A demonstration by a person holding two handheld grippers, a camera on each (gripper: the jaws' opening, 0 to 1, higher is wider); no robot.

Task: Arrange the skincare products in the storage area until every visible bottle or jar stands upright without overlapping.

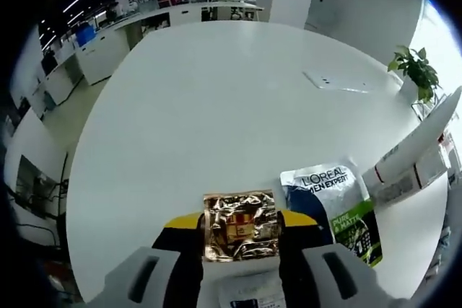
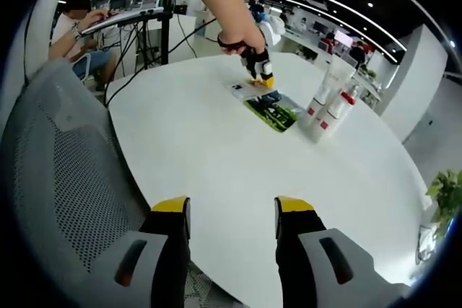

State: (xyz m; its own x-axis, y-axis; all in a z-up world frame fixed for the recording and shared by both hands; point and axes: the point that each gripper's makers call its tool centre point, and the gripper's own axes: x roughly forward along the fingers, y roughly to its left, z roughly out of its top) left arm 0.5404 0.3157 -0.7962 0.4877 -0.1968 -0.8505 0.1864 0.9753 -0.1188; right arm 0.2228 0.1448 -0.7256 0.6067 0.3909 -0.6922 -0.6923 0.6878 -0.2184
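Left tool (image 1: 240, 230) grips gold sachet (image 1: 241, 226); right tool (image 2: 232, 210) open.

- A crinkled gold sachet (image 1: 241, 226) sits gripped between the left tongs (image 1: 241, 230).
- A L'Oreal pouch (image 1: 338, 208), white and green, lies flat on the worktop (image 1: 216, 106).
- White tubes with red bands (image 2: 328, 110) stand upright, close together.
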